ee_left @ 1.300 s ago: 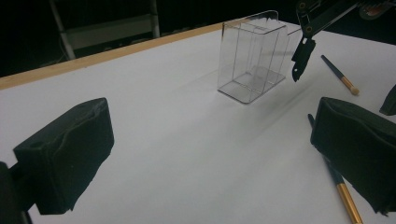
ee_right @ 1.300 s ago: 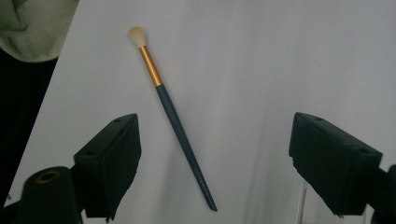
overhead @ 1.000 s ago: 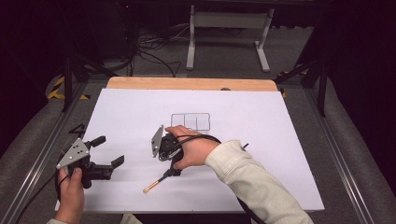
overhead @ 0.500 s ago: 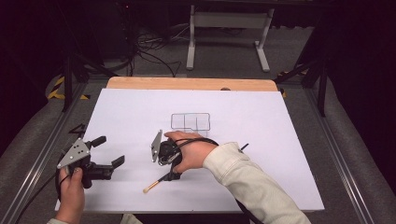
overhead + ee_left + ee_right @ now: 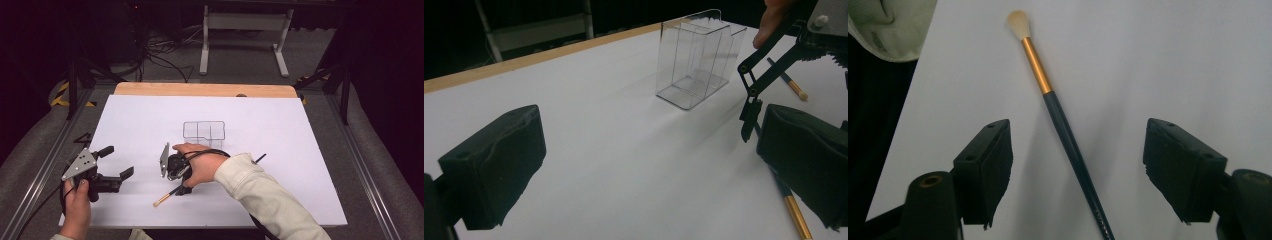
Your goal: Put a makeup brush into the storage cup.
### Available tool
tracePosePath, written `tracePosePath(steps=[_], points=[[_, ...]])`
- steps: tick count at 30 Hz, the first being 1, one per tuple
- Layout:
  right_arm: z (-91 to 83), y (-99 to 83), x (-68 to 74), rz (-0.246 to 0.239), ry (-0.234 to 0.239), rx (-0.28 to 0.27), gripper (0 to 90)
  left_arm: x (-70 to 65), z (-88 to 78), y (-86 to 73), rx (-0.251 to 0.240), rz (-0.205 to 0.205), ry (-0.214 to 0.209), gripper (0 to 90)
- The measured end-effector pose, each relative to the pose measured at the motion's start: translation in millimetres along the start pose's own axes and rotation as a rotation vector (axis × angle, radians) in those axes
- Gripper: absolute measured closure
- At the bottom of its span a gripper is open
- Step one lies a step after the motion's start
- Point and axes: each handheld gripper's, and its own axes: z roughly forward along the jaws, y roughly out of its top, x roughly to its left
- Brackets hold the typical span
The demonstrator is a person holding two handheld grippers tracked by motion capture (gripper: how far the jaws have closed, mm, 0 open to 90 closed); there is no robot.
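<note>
Right gripper view: brush [image 5: 1066, 131] lying flat on white sheet [image 5: 1168, 60] between jaws of right gripper [image 5: 1078, 170], which have just been closing, pads not yet touching handle; pickup judged imminent; left gripper [image 5: 116, 162] open, idle, well apart; clear box [image 5: 203, 132] beyond.

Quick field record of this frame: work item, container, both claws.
item: makeup brush, lying flat on the white table sheet
container: clear three-compartment organizer, upright, empty
right claw: jaws straddle the brush handle, have just been closing, pads not touching it
left claw: open, nothing between jaws
</note>
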Motion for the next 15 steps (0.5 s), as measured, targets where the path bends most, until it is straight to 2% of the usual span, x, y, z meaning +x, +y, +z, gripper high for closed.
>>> tracePosePath(steps=[12, 15], points=[[11.1, -2.1, -2.9, -0.002, 0.024, 0.023, 37.8, 0.3, 0.2, -0.4, 0.0, -0.003, 0.0, 0.4], [12.8, -0.7, -3.6, -0.02, 0.035, 0.037, 41.0, 0.4, -0.3, -0.2, 0.002, -0.003, 0.001, 0.4]])
